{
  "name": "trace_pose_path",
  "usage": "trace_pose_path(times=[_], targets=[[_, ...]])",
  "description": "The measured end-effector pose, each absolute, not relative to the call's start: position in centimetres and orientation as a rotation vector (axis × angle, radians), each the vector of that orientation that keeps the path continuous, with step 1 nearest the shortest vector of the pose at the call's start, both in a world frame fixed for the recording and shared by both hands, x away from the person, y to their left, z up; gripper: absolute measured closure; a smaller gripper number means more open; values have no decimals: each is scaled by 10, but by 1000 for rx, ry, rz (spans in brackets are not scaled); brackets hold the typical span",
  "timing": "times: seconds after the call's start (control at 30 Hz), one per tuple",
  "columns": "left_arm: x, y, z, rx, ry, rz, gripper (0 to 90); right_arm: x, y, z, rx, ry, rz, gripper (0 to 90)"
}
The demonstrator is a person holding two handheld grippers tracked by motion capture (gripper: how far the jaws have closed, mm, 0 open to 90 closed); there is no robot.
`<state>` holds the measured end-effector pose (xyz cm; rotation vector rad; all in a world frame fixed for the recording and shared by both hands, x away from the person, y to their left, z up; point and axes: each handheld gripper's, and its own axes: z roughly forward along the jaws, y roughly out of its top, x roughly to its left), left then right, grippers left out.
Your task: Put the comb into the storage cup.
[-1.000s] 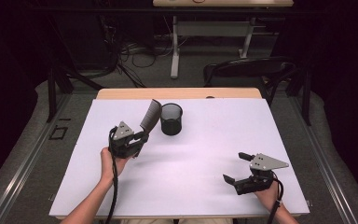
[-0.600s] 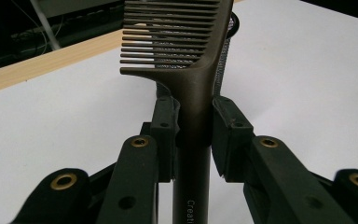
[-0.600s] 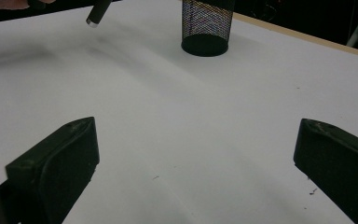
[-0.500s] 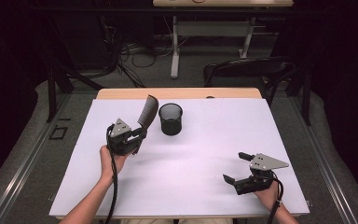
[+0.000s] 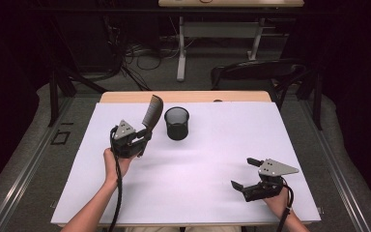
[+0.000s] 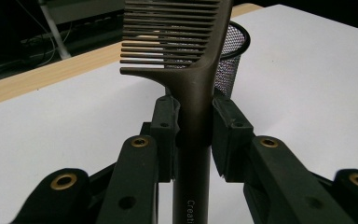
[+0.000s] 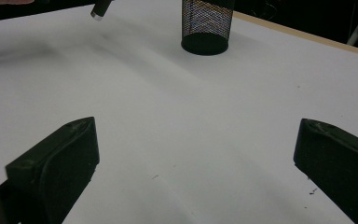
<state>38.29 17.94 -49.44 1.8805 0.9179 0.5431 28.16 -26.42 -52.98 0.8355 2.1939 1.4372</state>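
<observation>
While the left tool (image 5: 144,137) stays clamped on the comb (image 5: 153,111) handle, the comb has tipped more upright, teeth end high, just left of the mesh cup (image 5: 177,123). Likely lining up for insertion. Right tool (image 5: 245,174) rests near-right on the worktop (image 5: 207,159), jaws apart, empty.

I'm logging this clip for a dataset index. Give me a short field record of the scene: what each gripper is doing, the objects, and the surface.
left gripper: shut on the comb's handle, lifted off the table
comb: dark, toothed end up, next to the cup
mesh cup: black, upright, looks empty
right gripper: open, nothing between the jaws, low at the near right
table: covered with a white sheet
</observation>
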Motion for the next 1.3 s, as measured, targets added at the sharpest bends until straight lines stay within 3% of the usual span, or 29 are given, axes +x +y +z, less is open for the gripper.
trace_pose_path(times=[1.3], targets=[[395, 171, -475, 1839, 895, 566, 725, 282, -263, -530, 838, 2196, 1439, 0]])
